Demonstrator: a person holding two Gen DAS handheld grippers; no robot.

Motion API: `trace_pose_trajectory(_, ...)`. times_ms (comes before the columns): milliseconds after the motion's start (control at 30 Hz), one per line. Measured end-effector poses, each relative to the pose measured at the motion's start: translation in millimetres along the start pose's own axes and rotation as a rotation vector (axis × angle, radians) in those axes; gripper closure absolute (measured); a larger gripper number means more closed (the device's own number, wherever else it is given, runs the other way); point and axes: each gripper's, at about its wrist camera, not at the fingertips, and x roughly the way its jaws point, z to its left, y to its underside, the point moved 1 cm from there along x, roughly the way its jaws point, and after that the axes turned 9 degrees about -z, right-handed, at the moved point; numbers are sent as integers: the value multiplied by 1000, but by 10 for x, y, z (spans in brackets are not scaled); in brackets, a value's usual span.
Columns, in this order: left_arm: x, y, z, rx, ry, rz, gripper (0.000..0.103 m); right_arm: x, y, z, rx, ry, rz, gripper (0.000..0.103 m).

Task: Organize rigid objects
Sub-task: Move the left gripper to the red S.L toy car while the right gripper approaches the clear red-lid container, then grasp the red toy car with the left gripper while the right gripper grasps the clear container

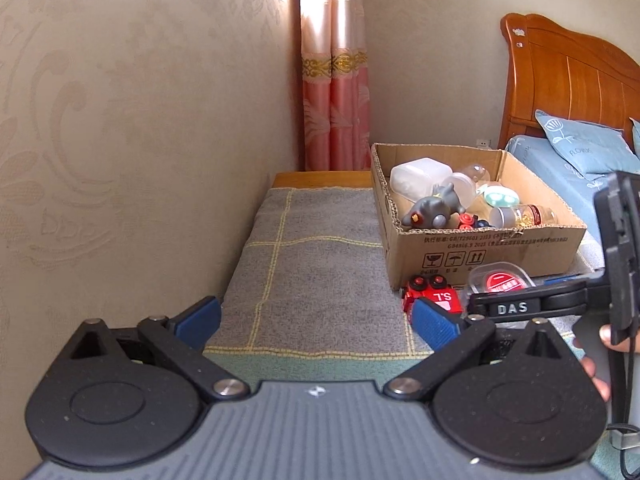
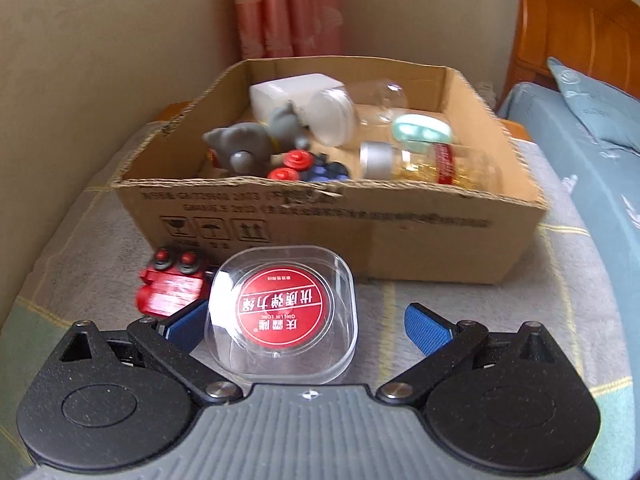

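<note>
A cardboard box point(image 2: 432, 240) point(image 1: 500, 252) on a grey checked cloth holds a grey toy animal point(image 2: 244, 144), white and clear jars, a mint lid and a jar of gold bits point(image 2: 436, 160). In front of it lie a red toy car point(image 2: 172, 284) point(image 1: 434, 298) on its side and a clear square case with a red round label point(image 2: 282, 312) point(image 1: 500, 280). My right gripper point(image 2: 306, 324) stands open around the clear case, its left pad close to the case, the right pad apart. My left gripper point(image 1: 316, 320) is open over bare cloth, left of the car.
A patterned wall point(image 1: 120, 140) runs along the left, with a pink curtain point(image 1: 336, 92) at the back. A bed with blue bedding point(image 2: 592, 152) and a wooden headboard point(image 1: 572, 72) lies right. The right gripper's body and a hand point(image 1: 600, 344) sit at the left view's right edge.
</note>
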Motion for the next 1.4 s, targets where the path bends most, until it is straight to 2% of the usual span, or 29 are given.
trace_pose_trajectory(233,72,30,-99,10,25,30,2,-81,61,-306,19,66,-17,0)
trace_pose_trajectory(333,77,43,-145,18,30,40,2,-113,50,-348,2,53,4,0)
trace_pose_trajectory(433,81,39,-187,26,31,45,2,-122,79,-315,-49,-3,28,0)
trace_pose_trajectory(567,104,32,-247,34,42,53,2,-37,131,-272,-100,26,40,0)
trace_pose_trajectory(667,155,34,-289,38,62,77,2,45,172,-327,-86,4,85,0)
trace_pose_trajectory(867,345,71,-393,52,85,160,2,13,205,-362,-130,-63,90,0)
trace_pose_trajectory(1000,472,75,-451,37,117,199,2,11,214,-346,-129,-56,87,0)
trace_pose_trajectory(1300,895,51,-728,91,187,220,2,-9,250,-369,-140,-68,55,0)
trace_pose_trajectory(1400,1074,89,-810,100,186,240,3,-9,254,-373,-146,-76,49,0)
